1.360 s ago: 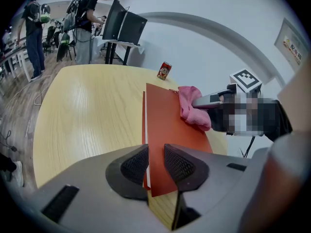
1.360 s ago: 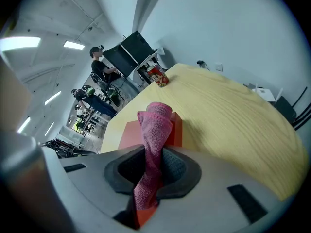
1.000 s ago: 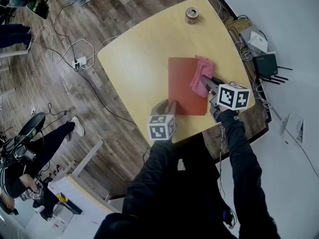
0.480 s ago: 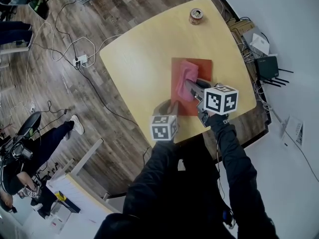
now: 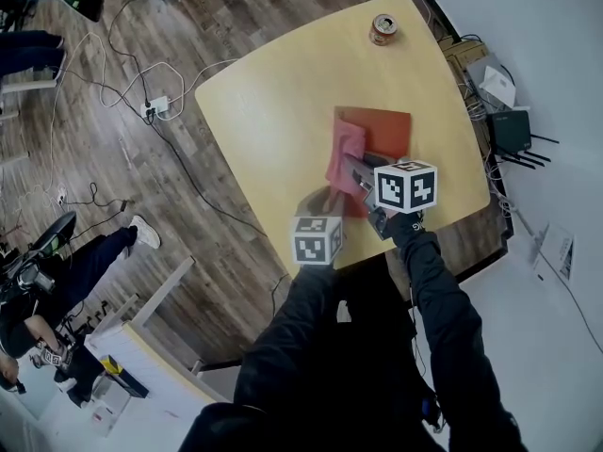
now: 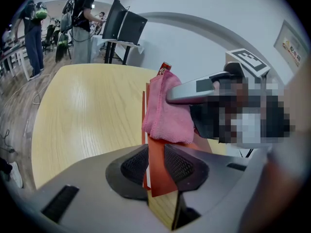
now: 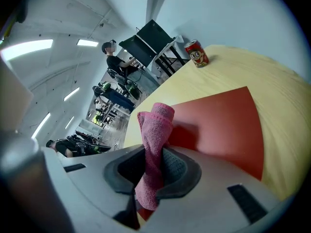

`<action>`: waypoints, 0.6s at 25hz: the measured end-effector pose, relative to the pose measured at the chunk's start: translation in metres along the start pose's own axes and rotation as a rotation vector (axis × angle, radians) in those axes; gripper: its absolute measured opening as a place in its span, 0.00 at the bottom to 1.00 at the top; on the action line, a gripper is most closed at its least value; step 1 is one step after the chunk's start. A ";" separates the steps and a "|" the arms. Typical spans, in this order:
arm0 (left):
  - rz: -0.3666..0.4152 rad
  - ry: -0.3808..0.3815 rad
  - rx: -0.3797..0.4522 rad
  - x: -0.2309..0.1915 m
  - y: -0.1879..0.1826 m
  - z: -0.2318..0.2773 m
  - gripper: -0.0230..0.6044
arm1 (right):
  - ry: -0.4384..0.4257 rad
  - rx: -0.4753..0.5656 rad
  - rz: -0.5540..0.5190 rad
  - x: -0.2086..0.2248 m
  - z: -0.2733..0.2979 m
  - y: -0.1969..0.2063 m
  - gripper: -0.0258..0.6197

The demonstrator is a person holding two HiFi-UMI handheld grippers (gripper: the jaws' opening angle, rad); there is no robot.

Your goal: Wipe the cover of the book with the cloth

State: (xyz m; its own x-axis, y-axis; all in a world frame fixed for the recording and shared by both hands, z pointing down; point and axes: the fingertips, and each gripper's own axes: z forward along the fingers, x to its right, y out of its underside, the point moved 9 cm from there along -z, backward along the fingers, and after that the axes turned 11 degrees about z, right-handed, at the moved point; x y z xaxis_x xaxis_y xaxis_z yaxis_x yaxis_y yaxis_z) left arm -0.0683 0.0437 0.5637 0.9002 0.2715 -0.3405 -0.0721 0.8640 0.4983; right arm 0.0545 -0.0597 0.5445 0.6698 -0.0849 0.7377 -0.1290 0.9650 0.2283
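The book (image 5: 388, 132) is laid flat on the table (image 5: 273, 92), right of centre in the head view. Its lower left corner is clamped between the jaws of the left gripper (image 5: 329, 199), the pads closed on the red cover. This hold is probably meant as an anchor, so that the book is not dragged along by the wiping.

The cloth (image 5: 346, 152) is pinched in a bunch by the right gripper (image 5: 352, 167), jaws closed on the pink fabric. Its free fold is pressed against the left part of the cover (a fair share of the cover to the right is left bare).

The book's long axis is seen running from the top of the head view toward the bottom, slightly tilted. One short edge is turned to the person and the other toward the can (image 5: 383, 28) at the upper right.
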 end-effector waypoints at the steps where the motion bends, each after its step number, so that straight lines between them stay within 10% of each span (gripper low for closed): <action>1: 0.001 0.001 0.000 0.000 0.000 0.000 0.23 | 0.009 -0.004 -0.001 0.002 0.001 0.001 0.16; 15: 0.006 0.000 0.007 -0.001 0.002 0.001 0.23 | 0.095 0.010 0.010 0.026 -0.015 0.005 0.16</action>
State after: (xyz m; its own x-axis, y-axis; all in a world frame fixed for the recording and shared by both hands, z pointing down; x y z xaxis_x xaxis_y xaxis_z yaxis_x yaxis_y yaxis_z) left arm -0.0692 0.0445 0.5661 0.8997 0.2765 -0.3377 -0.0744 0.8596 0.5056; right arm 0.0826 -0.0534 0.5551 0.7349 -0.0513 0.6762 -0.1426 0.9631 0.2281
